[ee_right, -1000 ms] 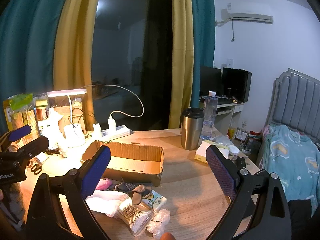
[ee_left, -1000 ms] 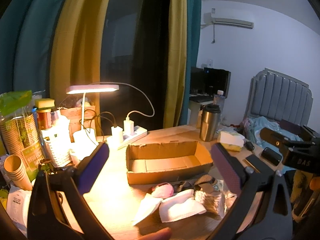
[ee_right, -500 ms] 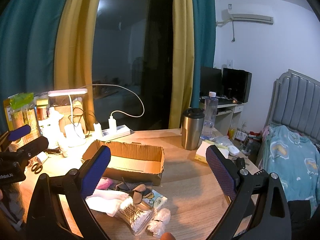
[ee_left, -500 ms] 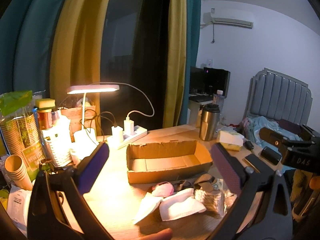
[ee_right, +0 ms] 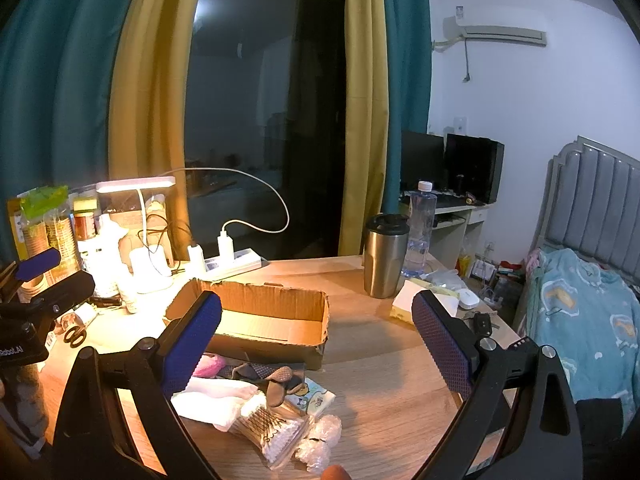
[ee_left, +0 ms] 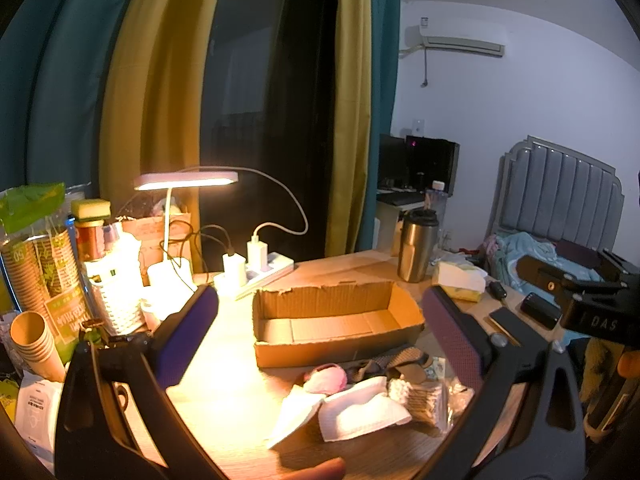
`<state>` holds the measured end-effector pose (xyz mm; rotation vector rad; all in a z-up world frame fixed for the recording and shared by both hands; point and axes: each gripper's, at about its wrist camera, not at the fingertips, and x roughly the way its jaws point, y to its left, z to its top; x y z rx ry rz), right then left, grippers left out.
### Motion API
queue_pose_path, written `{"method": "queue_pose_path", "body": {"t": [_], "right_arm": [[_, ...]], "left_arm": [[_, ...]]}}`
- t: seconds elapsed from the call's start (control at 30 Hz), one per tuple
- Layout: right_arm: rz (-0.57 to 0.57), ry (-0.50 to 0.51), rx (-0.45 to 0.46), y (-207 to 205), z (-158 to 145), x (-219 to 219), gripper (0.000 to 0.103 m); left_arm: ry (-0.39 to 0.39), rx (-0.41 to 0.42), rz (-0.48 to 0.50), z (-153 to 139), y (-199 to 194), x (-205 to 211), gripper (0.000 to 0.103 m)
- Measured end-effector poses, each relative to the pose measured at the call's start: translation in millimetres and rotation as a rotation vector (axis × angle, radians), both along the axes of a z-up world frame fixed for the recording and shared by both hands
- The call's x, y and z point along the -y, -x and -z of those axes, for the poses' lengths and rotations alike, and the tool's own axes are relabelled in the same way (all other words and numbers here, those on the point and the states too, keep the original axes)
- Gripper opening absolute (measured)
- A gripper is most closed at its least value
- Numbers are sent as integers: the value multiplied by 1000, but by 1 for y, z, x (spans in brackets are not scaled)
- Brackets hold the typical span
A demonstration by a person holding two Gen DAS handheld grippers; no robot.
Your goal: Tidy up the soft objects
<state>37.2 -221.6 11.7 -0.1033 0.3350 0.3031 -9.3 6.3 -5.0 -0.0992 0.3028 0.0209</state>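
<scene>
An empty cardboard box [ee_left: 336, 322] [ee_right: 264, 322] lies on the wooden table. In front of it is a pile of soft things: a pink item [ee_left: 326, 376] [ee_right: 210, 364], dark socks [ee_left: 394, 362] [ee_right: 264, 372], white cloths [ee_left: 360, 408] [ee_right: 218, 400], a bag of cotton swabs [ee_left: 420, 394] [ee_right: 272, 426], a tissue pack [ee_right: 314, 394] and bubble wrap [ee_right: 320, 442]. My left gripper [ee_left: 320, 332] is open and empty above the pile. My right gripper [ee_right: 316, 332] is open and empty above it too.
A lit desk lamp [ee_left: 186, 182], power strip [ee_left: 256, 270], paper cups [ee_left: 30, 338] and white basket [ee_left: 116, 300] crowd the left. A steel tumbler [ee_right: 384, 256], water bottle [ee_right: 418, 228] and tissue box [ee_left: 460, 282] stand right. A bed [ee_right: 580, 320] lies beyond the table's right edge.
</scene>
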Motion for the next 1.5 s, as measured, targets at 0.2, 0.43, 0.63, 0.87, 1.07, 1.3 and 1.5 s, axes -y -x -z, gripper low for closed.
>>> {"method": "queue_pose_path", "body": {"t": [0.2,0.43,0.63,0.87,1.07,1.3,1.5], "right_arm": [[0,0,-1,0,-1,0,98],[-1,0,-1,0,-1,0,98],[1,0,-1,0,-1,0,98],[0,-1,-1,0,-1,0,98],[1,-1,-1,0,0,0,98],[6,8,-8,-3,-1,2,98],[26,16,-57,-13,18,9,98]], "left_arm": [[-1,0,3,-2,-1,-2,102],[-1,2,2,-4,0,-2,102],[-3,3,3,-3,0,-2,102],[-2,11,2,-6,2,-4,102],[-3,11,2,-6,2,-3,102],[-2,-8,-2,-4,-1,-4,102],[-3,-50,-20,14,-10,-5,102]]}}
